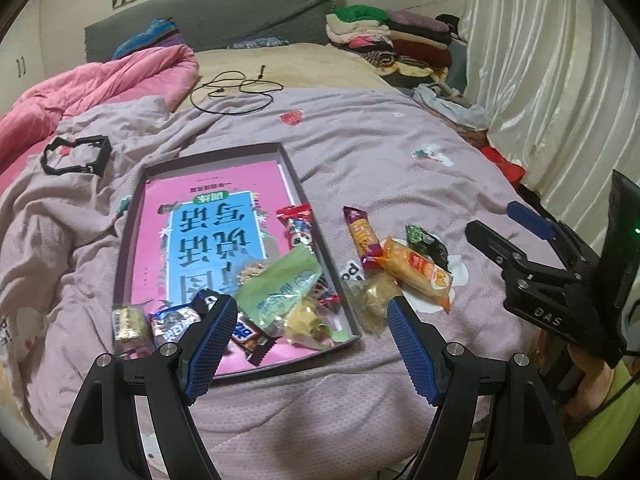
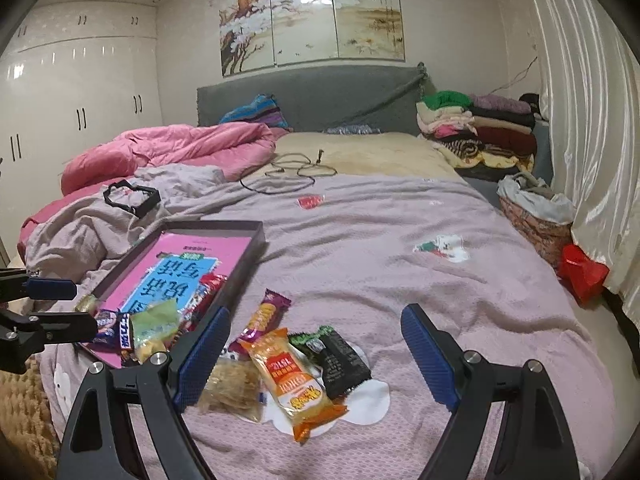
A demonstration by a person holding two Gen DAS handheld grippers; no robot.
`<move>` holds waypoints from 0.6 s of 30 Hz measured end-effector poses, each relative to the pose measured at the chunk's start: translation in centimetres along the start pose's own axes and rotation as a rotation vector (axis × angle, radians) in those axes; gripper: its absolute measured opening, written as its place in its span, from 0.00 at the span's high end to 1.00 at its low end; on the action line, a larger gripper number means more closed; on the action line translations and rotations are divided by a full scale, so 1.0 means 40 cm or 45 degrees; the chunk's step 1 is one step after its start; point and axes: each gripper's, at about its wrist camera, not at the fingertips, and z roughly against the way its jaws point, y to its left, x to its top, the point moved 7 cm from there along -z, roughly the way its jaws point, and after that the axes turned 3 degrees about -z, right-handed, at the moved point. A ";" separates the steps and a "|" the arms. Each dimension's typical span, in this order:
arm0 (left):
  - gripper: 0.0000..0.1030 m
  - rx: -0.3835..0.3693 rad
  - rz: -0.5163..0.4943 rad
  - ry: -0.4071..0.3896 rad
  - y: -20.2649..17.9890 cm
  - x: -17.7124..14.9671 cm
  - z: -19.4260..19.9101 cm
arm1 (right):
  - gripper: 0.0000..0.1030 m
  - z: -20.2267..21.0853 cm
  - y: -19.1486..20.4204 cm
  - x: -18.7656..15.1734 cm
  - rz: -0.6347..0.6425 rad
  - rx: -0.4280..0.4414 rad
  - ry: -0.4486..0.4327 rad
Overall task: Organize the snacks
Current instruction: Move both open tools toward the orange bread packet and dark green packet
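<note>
Lilac bedding [image 2: 360,240] covers a bed where a shallow tray [image 1: 294,184] holds several snacks at its near end. Only the right wrist view shows the white wardrobe [image 2: 80,92] far left; only the left wrist view shows a green sleeve [image 1: 600,436] near right. Both the left gripper [image 1: 308,320] and the right gripper [image 2: 316,344] stand wide apart, empty. An orange packet [image 2: 296,380], a purple bar [image 2: 266,316] and a dark packet [image 2: 340,356] lie right of the tray.
</note>
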 end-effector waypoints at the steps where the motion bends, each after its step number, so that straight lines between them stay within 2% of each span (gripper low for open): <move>1: 0.24 -0.004 -0.007 0.003 -0.005 -0.001 -0.003 | 0.16 -0.003 -0.003 -0.002 -0.001 -0.002 0.007; 18: 0.24 -0.090 -0.262 0.099 -0.148 -0.025 -0.102 | 0.16 -0.070 -0.055 -0.057 -0.002 -0.035 0.156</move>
